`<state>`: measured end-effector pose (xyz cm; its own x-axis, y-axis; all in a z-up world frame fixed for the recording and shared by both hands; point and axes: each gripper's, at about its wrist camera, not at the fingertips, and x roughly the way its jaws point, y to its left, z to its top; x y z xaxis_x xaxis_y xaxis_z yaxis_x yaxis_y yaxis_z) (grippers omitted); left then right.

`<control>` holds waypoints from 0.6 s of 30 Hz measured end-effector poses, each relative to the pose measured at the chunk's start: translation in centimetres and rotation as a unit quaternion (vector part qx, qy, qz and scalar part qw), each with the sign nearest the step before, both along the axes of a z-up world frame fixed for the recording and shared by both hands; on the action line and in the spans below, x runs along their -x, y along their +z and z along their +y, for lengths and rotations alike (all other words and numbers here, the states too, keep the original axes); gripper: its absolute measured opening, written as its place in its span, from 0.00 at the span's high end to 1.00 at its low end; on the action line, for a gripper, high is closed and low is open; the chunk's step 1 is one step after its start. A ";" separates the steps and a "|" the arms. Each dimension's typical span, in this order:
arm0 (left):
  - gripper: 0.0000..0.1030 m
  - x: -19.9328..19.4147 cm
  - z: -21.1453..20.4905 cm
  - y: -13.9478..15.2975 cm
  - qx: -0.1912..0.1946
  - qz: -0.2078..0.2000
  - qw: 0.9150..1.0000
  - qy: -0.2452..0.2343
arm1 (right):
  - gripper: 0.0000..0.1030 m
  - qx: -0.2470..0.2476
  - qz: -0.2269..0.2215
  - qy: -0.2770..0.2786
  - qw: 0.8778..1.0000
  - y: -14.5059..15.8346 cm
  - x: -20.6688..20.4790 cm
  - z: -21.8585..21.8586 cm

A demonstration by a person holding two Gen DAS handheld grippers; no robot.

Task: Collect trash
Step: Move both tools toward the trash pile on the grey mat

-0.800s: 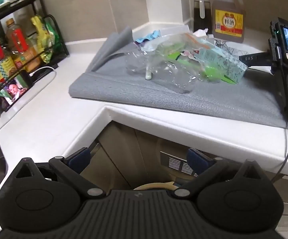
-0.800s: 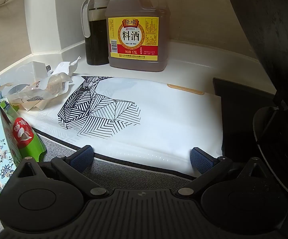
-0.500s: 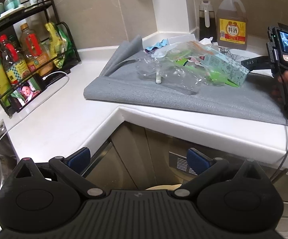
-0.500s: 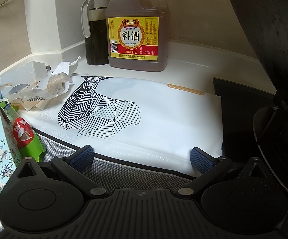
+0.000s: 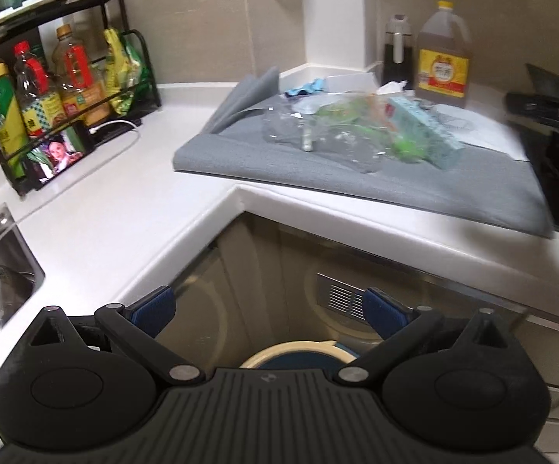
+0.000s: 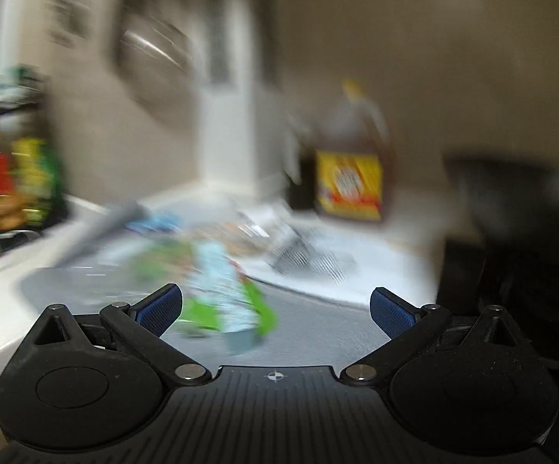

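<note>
My right gripper (image 6: pixel 275 309), jaws wide and empty, nearer | trash pile (image 6: pixel 221 290) just ahead on grey mat (image 6: pixel 318 332), carton lengthwise toward me | my left gripper (image 5: pixel 269 313), wide, empty, well back off the counter edge.

Both handheld grippers are standing with fingers spread wide and nothing between them. The left gripper (image 5: pixel 267 311) is tilting steeply downward, its blue-padded fingers (image 5: pixel 153 309) well apart. The right gripper (image 6: pixel 275 309) is pointing only slightly below level, its view smeared by motion blur, fingers (image 6: pixel 393 311) equally wide.
</note>
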<state>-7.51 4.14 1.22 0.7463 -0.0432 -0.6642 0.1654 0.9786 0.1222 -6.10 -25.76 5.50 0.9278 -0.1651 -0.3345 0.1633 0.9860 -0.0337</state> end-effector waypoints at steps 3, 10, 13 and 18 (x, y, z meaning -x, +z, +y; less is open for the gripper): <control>0.00 0.7 -0.4 0.0 0.000 0.001 1.000 -0.004 | 0.00 0.048 -0.040 0.012 0.998 1.9 4.2 2.1; 0.00 2.8 -0.6 0.9 0.000 -0.020 1.000 0.000 | 0.00 -0.039 0.010 0.067 0.997 3.7 7.7 3.9; 0.00 3.1 -0.1 1.2 0.004 -0.020 1.000 0.006 | 0.00 -0.030 0.025 0.072 0.997 3.0 8.0 5.2; 0.00 3.4 0.5 1.4 0.011 -0.020 1.000 0.012 | 0.00 -0.036 0.049 0.072 0.996 2.3 7.9 6.2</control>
<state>-10.91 4.66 2.61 0.7726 -0.0398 -0.6336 0.1384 0.9846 0.1070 -13.99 -19.60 7.83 0.9022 -0.0052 -0.4313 0.0200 0.9994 0.0297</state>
